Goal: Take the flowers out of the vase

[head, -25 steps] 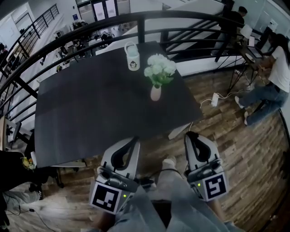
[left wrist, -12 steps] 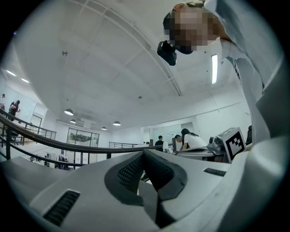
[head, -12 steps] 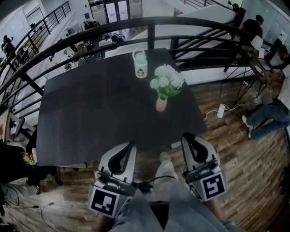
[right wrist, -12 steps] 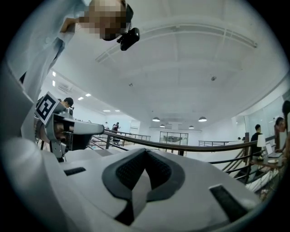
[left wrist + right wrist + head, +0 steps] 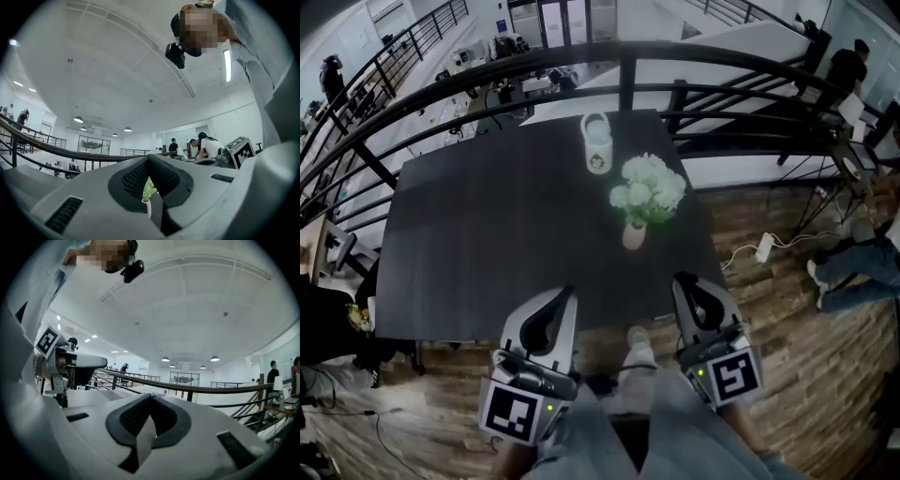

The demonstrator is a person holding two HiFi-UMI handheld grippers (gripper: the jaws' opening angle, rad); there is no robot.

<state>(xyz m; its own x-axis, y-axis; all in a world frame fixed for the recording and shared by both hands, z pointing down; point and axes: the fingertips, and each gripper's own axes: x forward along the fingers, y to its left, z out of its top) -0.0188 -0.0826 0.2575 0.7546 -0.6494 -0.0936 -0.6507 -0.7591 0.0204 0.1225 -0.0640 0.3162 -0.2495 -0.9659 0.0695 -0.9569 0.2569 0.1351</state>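
A bunch of white flowers (image 5: 648,187) with green leaves stands in a small pale vase (image 5: 634,234) on the right part of the dark table (image 5: 487,244). Both grippers are held level at the table's near edge, well short of the vase. The left gripper (image 5: 570,292) is shut with nothing held. In the left gripper view its jaws (image 5: 149,158) meet at the tips, and the vase (image 5: 147,206) shows far off through the hollow below them. The right gripper (image 5: 680,279) is also shut and empty, and its jaws (image 5: 151,395) point at the railing.
A white mug (image 5: 597,143) stands near the table's far edge, behind the flowers. A black railing (image 5: 623,58) curves behind the table. A power strip (image 5: 763,247) lies on the wooden floor at the right, where a person (image 5: 853,272) sits.
The table and vase have come nearer in the head view. Both grippers have moved forward to the table's near edge, still shut.
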